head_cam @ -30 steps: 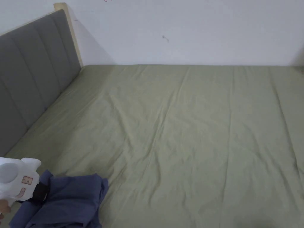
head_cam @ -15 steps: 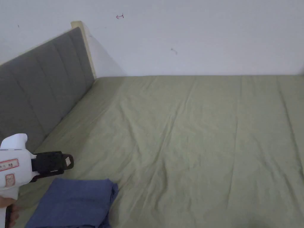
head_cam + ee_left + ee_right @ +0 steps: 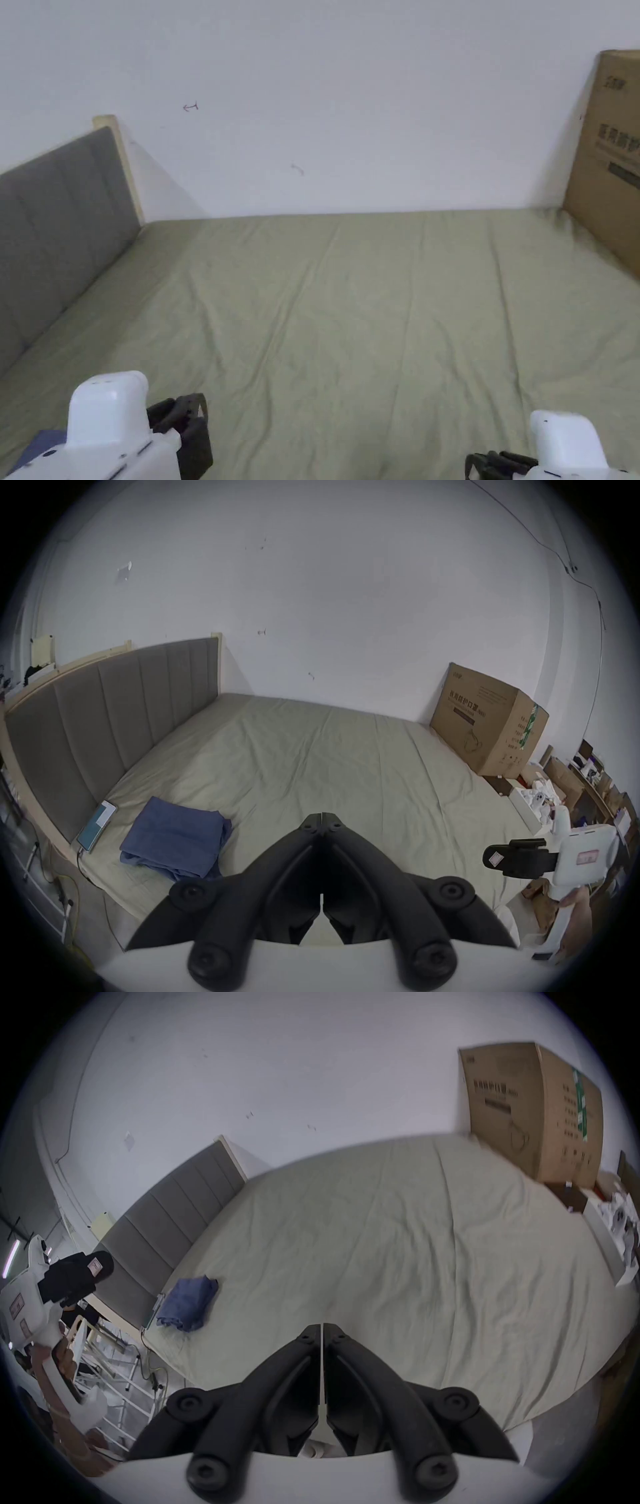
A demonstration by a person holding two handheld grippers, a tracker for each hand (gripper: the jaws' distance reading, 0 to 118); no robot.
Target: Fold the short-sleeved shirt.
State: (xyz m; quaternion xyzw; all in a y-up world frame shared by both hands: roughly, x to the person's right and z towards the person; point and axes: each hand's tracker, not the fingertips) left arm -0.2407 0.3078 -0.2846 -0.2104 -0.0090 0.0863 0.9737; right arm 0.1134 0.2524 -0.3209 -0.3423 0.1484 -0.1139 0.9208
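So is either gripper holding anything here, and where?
Nothing. Left gripper and right gripper are shut on nothing; the shirt lies folded on the bed.

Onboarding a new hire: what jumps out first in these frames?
A blue shirt, folded into a neat stack, lies on the green bed sheet near the grey headboard, with a phone beside it. A big cardboard box stands at the bed's far corner. Both tongs, left and right, are shut and hold nothing.

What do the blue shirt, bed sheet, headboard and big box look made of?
Blue shirt: soft matte woven fabric, limp folded layers. Bed sheet: thin matte cloth, fine creases. Headboard: grey upholstery, stitched vertical panels, pale wood-like frame. Box: brown corrugated-looking cardboard, printed faces.
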